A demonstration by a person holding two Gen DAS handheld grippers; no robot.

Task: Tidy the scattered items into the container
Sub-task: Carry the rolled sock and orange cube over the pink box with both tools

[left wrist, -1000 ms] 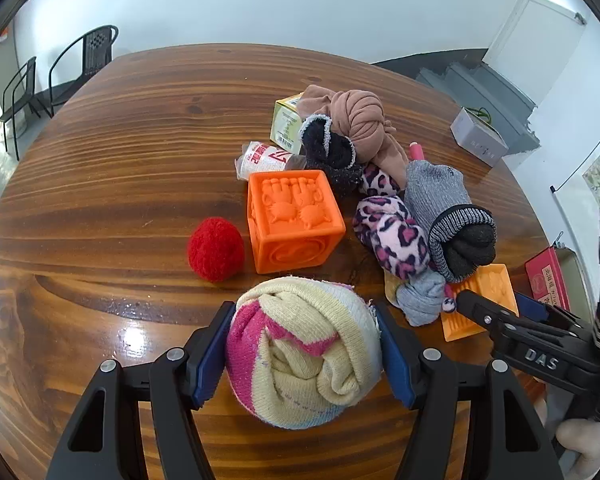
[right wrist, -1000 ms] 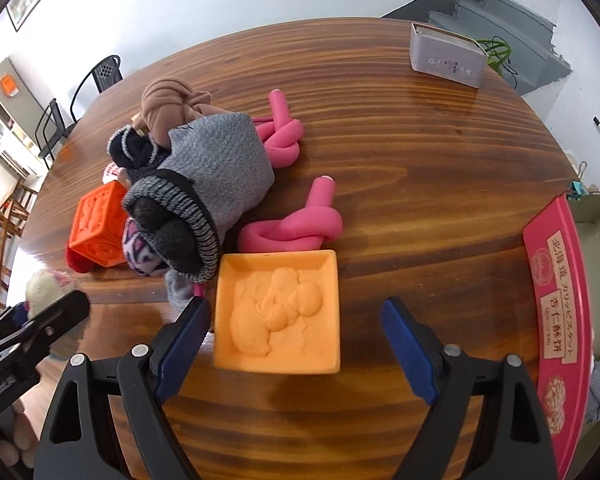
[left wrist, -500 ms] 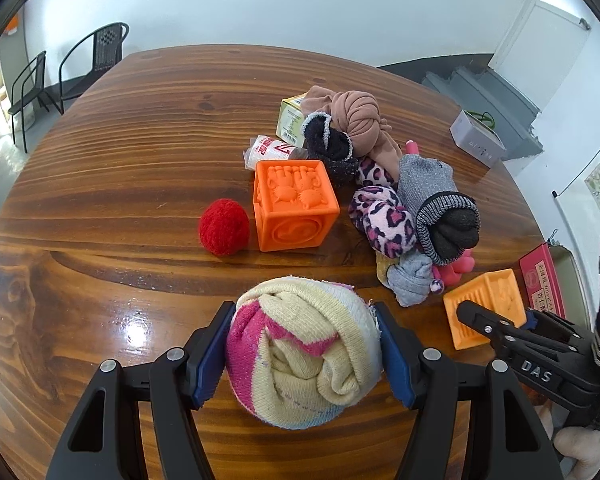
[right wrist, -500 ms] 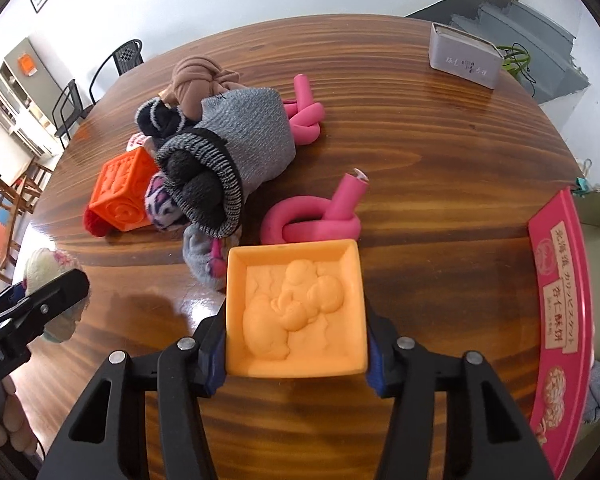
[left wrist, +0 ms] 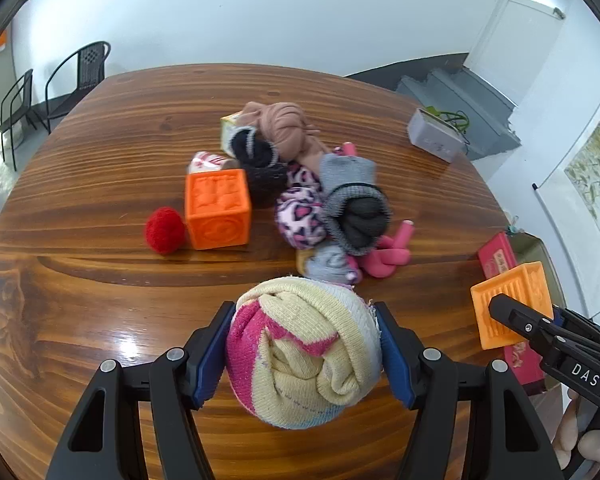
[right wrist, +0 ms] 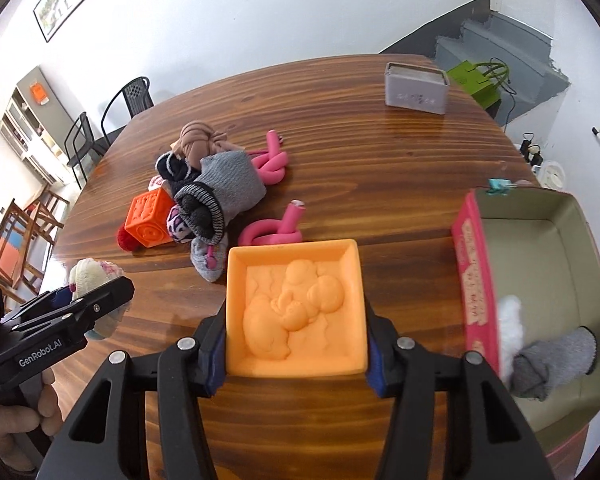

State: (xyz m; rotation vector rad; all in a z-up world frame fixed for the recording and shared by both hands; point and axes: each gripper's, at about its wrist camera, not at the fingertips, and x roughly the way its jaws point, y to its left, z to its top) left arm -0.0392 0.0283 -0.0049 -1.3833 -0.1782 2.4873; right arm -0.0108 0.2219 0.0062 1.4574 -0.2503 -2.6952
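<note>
At the lower centre of the left wrist view, the left gripper (left wrist: 304, 350) has its blue pads pressed on both sides of a rolled sock (left wrist: 303, 350), cream with pink bands, held above the table (left wrist: 80, 280). At the lower centre of the right wrist view, the right gripper (right wrist: 296, 312) clamps an orange tile (right wrist: 296, 308) with a raised figure on its face; the jaws have just been closing and the tile now sits tight between the pads. At the right edge of that view stands the container (right wrist: 476, 280), a box with a pink printed side and an olive inside, holding a grey sock (right wrist: 552, 364) and something white (right wrist: 510, 320) that is too blurred to name.

In the middle of the left view lies the pile. An orange cube (left wrist: 217, 208) stands with a red pompom (left wrist: 165, 230) touching its left side. To the right are a leopard-print sock (left wrist: 300, 216), a grey sock with a dark cuff (left wrist: 354, 204), a small grey roll (left wrist: 330, 264) and a pink foam twist (left wrist: 388, 250). Behind them sit a tan bundle (left wrist: 286, 128), a black sock (left wrist: 256, 154), a small carton (left wrist: 229, 130) and a red-and-white packet (left wrist: 206, 160). A second pink twist (right wrist: 270, 160) shows in the right view, beyond the pile.

A grey tin (right wrist: 416, 88) stands well apart at the table's far edge. Black chairs (left wrist: 76, 80) are at the upper left.
</note>
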